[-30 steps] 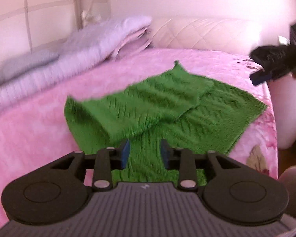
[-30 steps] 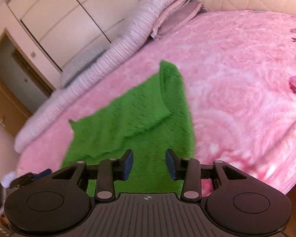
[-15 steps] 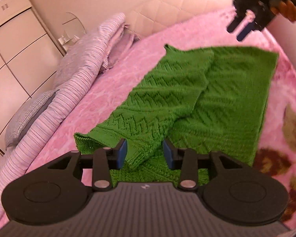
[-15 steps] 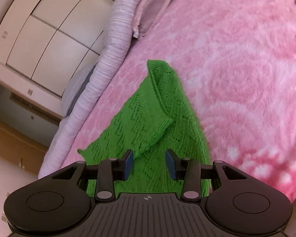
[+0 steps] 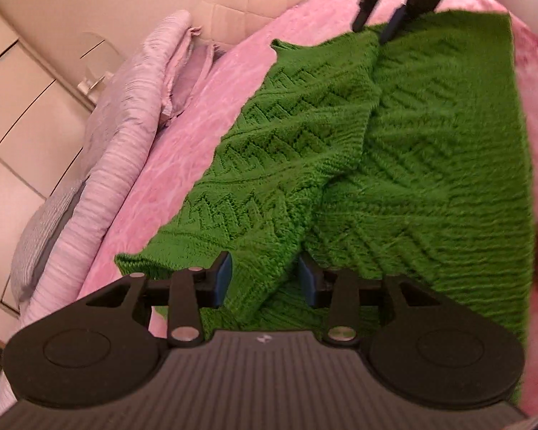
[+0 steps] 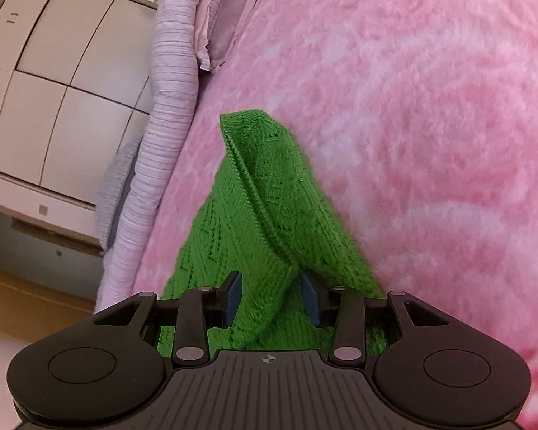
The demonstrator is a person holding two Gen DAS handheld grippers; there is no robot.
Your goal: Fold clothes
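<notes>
green knitted sweater [image 5: 394, 150]: spread on the pink bedspread [image 5: 183, 154], one part folded over the body so a thick doubled edge runs from near to far through the middle; zigzag pattern in the knit; ribbed end [image 6: 247, 122] of the folded part lies at the far side, seen from the right wrist; left gripper [image 5: 265, 279]: low over the near edge of the sweater, blue pads apart, jaws just closing a little, a ridge of the folded fabric between them, pads not visibly pressing it; right gripper [image 6: 274, 299]: at the far right end of the sweater in the left wrist view, jaws parted, the folded edge rising between the blue pads without a clear pinch; whether either pad touches the knit cannot be told; lilac folded duvet [image 5: 125, 136]: along the left edge of the bed; grey pillow [image 5: 43, 225]: near left, beside the duvet; quilted headboard [image 5: 254, 0]: far side; white wardrobe [image 6: 53, 82]: left of the bed.
</notes>
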